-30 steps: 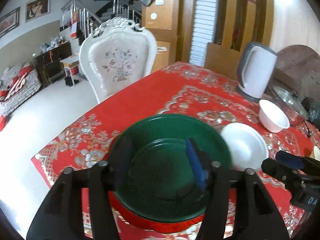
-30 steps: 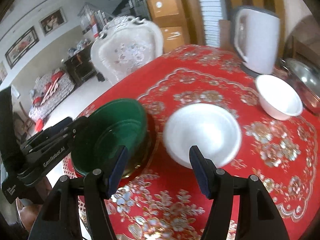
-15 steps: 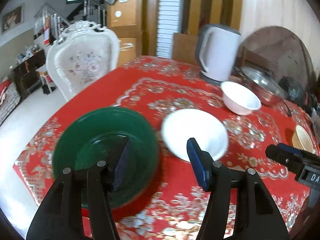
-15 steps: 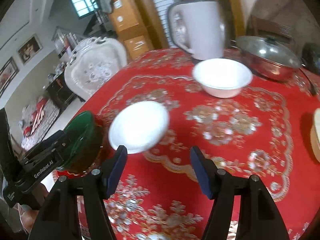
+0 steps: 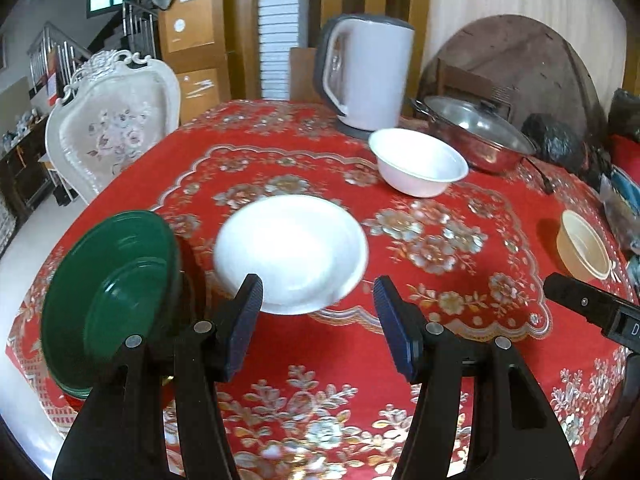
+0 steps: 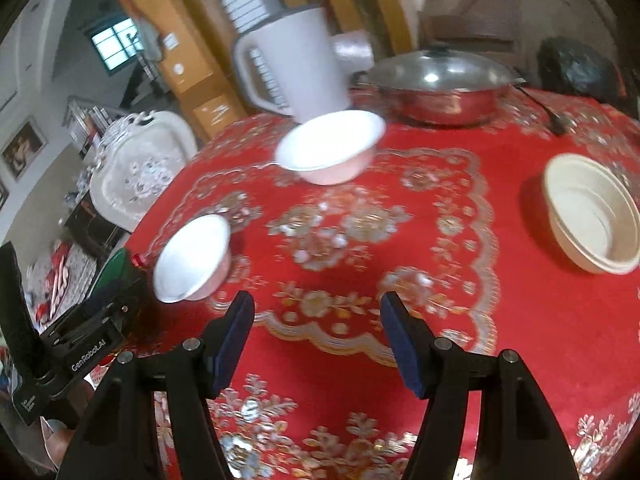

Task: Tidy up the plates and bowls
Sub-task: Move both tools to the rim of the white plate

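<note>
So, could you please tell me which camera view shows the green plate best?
The left wrist view: the green plate shows nearly whole at the table's near left edge. In the right wrist view only a sliver shows behind the left gripper's body.

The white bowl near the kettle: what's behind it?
Behind the white bowl stand a white kettle and a lidded steel pot. The bowl hides part of the kettle's base; the pot's contents can't be seen.
</note>
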The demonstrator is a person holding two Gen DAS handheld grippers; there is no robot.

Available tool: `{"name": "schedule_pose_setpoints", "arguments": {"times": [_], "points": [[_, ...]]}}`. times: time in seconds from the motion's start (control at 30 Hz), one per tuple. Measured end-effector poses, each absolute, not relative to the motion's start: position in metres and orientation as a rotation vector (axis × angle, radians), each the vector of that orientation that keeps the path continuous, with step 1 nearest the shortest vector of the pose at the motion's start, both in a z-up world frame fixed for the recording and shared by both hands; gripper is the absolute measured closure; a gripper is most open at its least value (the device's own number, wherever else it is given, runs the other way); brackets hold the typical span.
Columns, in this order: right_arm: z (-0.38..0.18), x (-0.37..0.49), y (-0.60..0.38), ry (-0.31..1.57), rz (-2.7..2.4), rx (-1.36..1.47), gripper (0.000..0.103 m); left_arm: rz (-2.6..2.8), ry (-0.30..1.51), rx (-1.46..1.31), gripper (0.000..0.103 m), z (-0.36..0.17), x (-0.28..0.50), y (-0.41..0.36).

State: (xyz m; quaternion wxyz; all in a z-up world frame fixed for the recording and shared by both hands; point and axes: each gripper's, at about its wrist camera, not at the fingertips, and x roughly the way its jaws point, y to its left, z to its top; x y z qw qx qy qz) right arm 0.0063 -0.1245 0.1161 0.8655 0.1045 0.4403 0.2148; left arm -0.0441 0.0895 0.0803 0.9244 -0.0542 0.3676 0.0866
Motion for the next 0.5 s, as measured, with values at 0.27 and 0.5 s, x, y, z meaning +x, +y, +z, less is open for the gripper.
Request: {"name": "schedule_pose_setpoints", "arguments": {"times": [0.27,0.5], "points": [[0.106,0.008,-0.16,0.93,0.404,0.265,0.037,0.137,0.797,-0.097,0.045,0.07,-0.03,0.065],[0.098,0.011,-0.196,0.947,0.329,0.306,0.037,0.082,0.819,-0.07,0.045,0.066,-0.019,0.037]]}}
